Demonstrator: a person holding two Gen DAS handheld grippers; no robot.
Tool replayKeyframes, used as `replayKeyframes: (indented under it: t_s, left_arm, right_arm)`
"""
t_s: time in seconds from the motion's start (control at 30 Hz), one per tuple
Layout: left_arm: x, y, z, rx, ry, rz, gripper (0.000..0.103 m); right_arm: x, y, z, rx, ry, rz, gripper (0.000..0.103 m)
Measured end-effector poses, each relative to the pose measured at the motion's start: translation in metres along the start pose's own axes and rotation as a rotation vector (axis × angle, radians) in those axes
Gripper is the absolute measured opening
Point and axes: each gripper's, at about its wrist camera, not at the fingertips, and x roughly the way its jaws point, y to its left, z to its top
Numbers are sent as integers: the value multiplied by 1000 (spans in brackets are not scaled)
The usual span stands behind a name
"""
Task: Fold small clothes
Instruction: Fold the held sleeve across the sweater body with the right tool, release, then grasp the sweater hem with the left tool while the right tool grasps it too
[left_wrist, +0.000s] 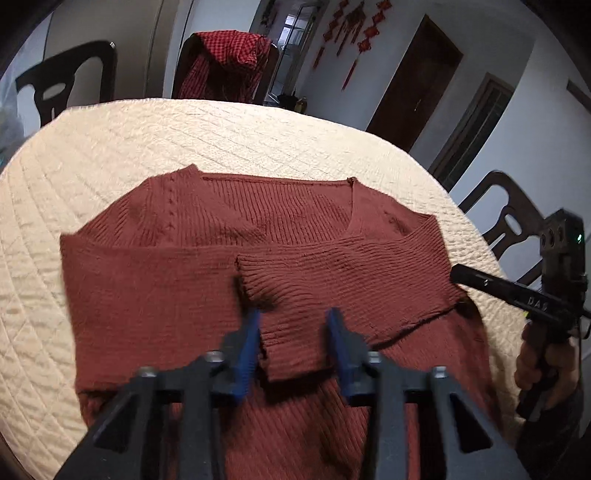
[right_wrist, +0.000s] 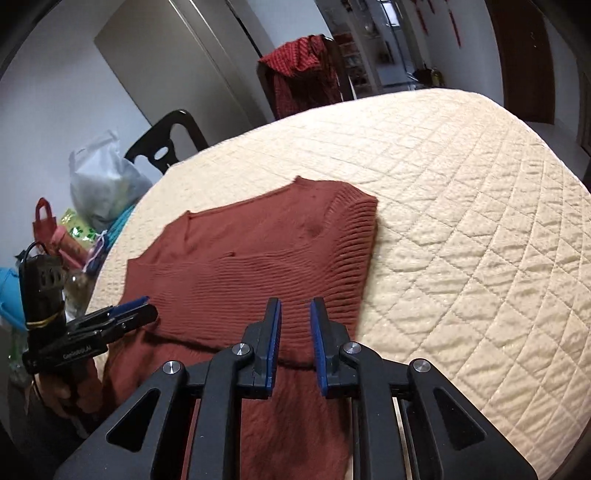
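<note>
A rust-red ribbed sweater (left_wrist: 177, 295) lies flat on the tabletop (left_wrist: 110, 140), which is covered by a cream quilted cloth. Both sleeves are folded across the chest, and the cuff (left_wrist: 291, 339) of the upper sleeve ends near the middle of the garment.

The left claw (left_wrist: 293, 325) hovers over that cuff, its blue pads (left_wrist: 249, 339) standing apart on either side of the sleeve end; blur leaves it unclear whether they touch the knit. The right claw (right_wrist: 295, 321) sits above the sweater's near right portion, pads narrowly parted with fabric visible through the gap, nothing pinched.

Dark chairs stand around the tabletop; one (left_wrist: 225, 62) carries a red checked cloth. Bags (right_wrist: 103, 181) lie at the left in the right wrist view.
</note>
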Motion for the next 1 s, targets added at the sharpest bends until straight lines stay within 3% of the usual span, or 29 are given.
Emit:
replayKeyframes:
  t_s: [0.03, 0.07, 0.17, 0.23, 0.37, 0.47, 0.53, 0.63, 0.7, 0.8, 1.0]
  left_arm:
    - [1, -2, 1, 10, -4, -2, 18]
    - [1, -4, 3, 19, -11, -5, 16]
    - [-11, -10, 9, 52, -87, -13, 15]
    - [-16, -8, 12, 56, -118, 0, 15]
    - [-1, 1, 10, 43, -38, 50, 16]
    - [-10, 4, 4, 25, -48, 54, 16]
    - [-23, 3, 2, 25, -87, 81, 16]
    - [-34, -1, 1, 37, -115, 64, 19]
    - [-32, -3, 0, 53, -104, 56, 20]
    - [-12, 0, -7, 42, -15, 50, 20]
    - [-21, -2, -11, 69, -39, 56, 26]
  right_arm:
    - [5, 0, 4, -8, 1, 3, 16]
    - [6, -3, 6, -12, 5, -1, 16]
    - [14, -21, 10, 4, 17, -75, 15]
    - [12, -30, 11, 25, 6, -79, 13]
    - [3, -34, 9, 37, -8, -96, 13]
    - [-11, -25, 10, -1, -36, -84, 14]
    - [-13, -17, 7, -45, -9, -80, 14]
    - [-11, -8, -5, -125, 35, -99, 14]
    - [-3, -10, -12, -138, 71, -127, 14]
    - [-9, -17, -15, -114, 66, -130, 14]
    - [-24, -5, -29, -171, 47, -107, 14]
